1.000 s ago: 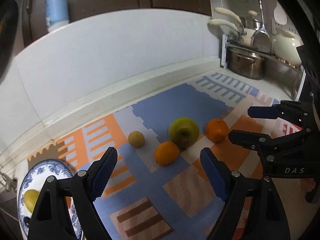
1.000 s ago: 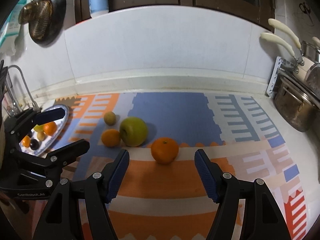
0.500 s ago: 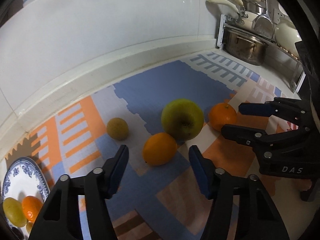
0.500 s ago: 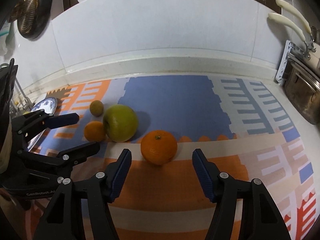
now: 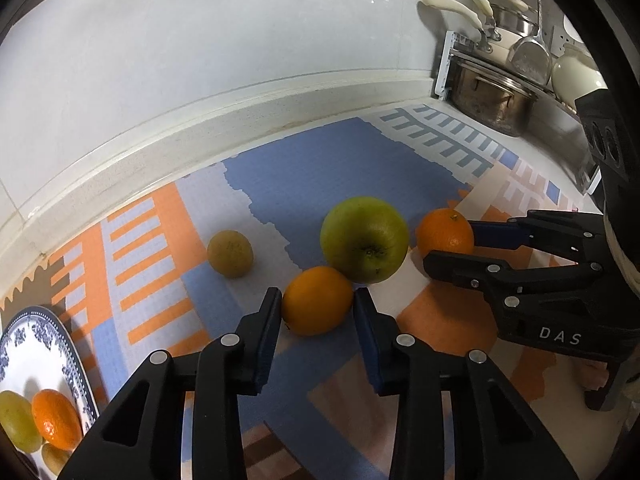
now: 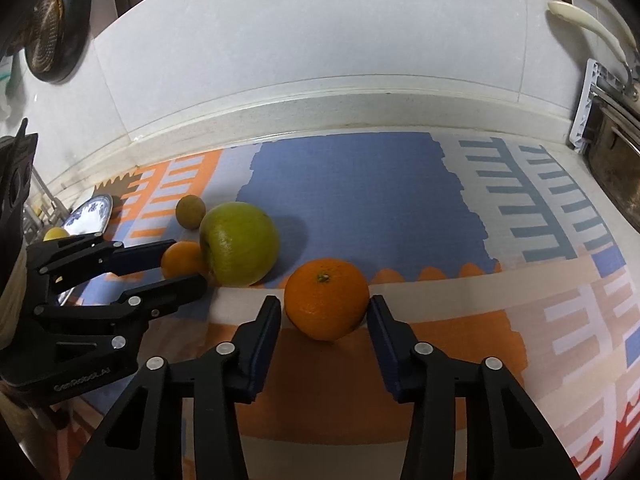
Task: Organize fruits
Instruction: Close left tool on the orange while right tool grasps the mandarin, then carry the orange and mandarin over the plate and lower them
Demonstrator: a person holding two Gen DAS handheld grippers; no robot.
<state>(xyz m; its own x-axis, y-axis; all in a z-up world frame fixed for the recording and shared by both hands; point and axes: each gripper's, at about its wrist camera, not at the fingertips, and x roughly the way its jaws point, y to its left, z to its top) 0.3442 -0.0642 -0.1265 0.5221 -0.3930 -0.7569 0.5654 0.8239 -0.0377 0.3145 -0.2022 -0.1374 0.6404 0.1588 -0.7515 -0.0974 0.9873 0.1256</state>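
Several fruits lie on a patterned mat. My left gripper [image 5: 316, 312] is open with its fingers on either side of a small orange [image 5: 317, 305], close to touching it. Beside it lie a big green apple [image 5: 364, 239] and a small brownish-yellow fruit [image 5: 230, 253]. My right gripper [image 6: 324, 316] is open with its fingers on either side of a larger orange [image 6: 327, 298], with a slight gap on each side. That orange also shows in the left wrist view [image 5: 445, 233]. A blue-and-white plate [image 5: 60, 356] at the left holds several fruits.
A white backsplash wall and ledge [image 6: 320, 96] run along the back of the counter. A steel pot [image 5: 492, 100] and hanging utensils stand on a rack at the right. A strainer [image 6: 52, 28] hangs at the upper left.
Both grippers moved forward and down to the fruits. The left narrowed around the small orange. The right now brackets the larger orange.
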